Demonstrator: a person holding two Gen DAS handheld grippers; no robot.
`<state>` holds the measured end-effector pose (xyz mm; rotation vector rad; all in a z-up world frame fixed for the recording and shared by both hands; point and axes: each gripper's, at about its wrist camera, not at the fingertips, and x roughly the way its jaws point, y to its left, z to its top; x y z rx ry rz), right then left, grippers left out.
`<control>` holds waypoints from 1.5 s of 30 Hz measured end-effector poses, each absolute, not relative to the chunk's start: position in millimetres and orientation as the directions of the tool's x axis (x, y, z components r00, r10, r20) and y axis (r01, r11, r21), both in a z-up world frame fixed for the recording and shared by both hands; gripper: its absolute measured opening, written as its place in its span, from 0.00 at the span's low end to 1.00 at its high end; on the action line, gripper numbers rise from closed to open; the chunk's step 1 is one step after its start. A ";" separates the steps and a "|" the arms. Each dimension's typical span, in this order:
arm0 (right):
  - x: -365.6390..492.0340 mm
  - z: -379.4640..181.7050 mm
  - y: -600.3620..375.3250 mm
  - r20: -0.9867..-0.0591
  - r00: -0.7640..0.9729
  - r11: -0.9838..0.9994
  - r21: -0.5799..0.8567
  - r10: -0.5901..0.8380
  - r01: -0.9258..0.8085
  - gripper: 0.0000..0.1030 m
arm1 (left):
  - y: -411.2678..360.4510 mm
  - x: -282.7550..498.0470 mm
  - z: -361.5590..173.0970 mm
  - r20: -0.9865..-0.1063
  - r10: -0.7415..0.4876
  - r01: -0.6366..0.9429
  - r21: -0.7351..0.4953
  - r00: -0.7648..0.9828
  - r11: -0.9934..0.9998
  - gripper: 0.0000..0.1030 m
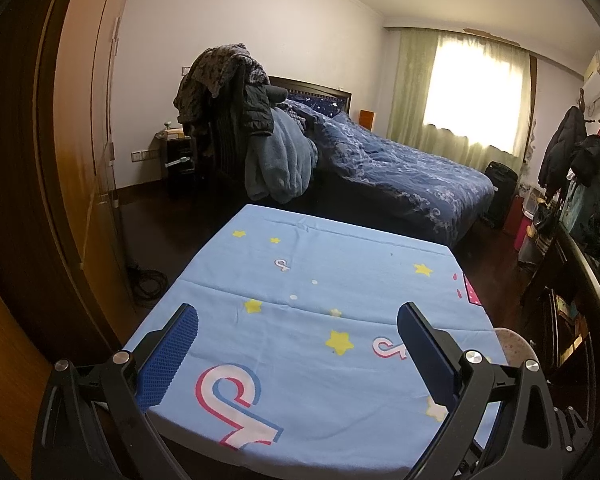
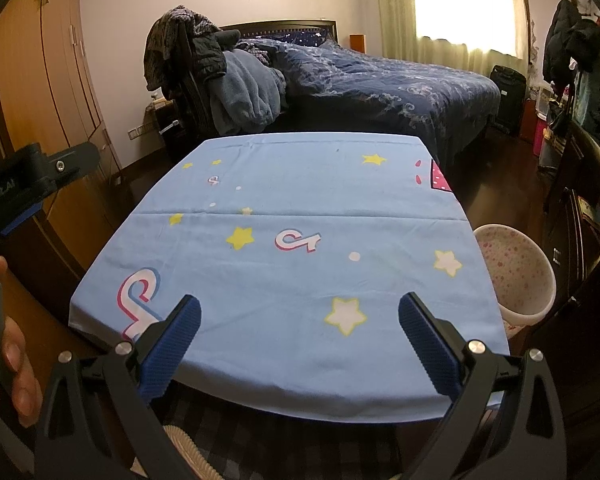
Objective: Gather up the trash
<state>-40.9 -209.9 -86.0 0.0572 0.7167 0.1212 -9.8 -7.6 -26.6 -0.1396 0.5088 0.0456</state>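
A table covered with a light blue cloth [image 1: 320,320] printed with stars and logos fills the lower middle of both views [image 2: 300,220]. I see no trash on it. A white bin with pink speckles [image 2: 516,276] stands on the floor at the table's right side; its rim shows in the left wrist view [image 1: 514,344]. My left gripper [image 1: 298,316] is open and empty above the table's near edge. My right gripper [image 2: 300,308] is open and empty above the near edge too. The left gripper's body [image 2: 32,176] shows at the left of the right wrist view.
A bed with a dark blue quilt [image 1: 400,168] lies beyond the table. A chair heaped with clothes [image 1: 236,120] stands at its near corner. Wooden wardrobes [image 2: 48,80] line the left wall. Dark furniture and hanging coats [image 2: 580,48] crowd the right.
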 end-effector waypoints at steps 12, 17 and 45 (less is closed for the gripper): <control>-36.3 -93.5 -208.2 -0.671 0.729 0.991 0.091 0.134 -0.099 0.97 | -4.6 -2.6 -33.3 -0.507 0.002 -0.080 -0.133 0.862 0.988 0.96; -32.8 -98.5 -207.5 -0.684 0.717 0.991 0.092 0.136 -0.100 0.97 | -2.0 3.4 -39.4 -0.516 0.008 -0.087 -0.130 0.856 0.988 0.96; 11.4 -127.7 -208.3 -0.742 0.657 0.991 0.095 0.132 -0.092 0.97 | -11.2 43.3 -76.9 -0.581 -0.023 -0.044 -0.101 0.814 0.994 0.96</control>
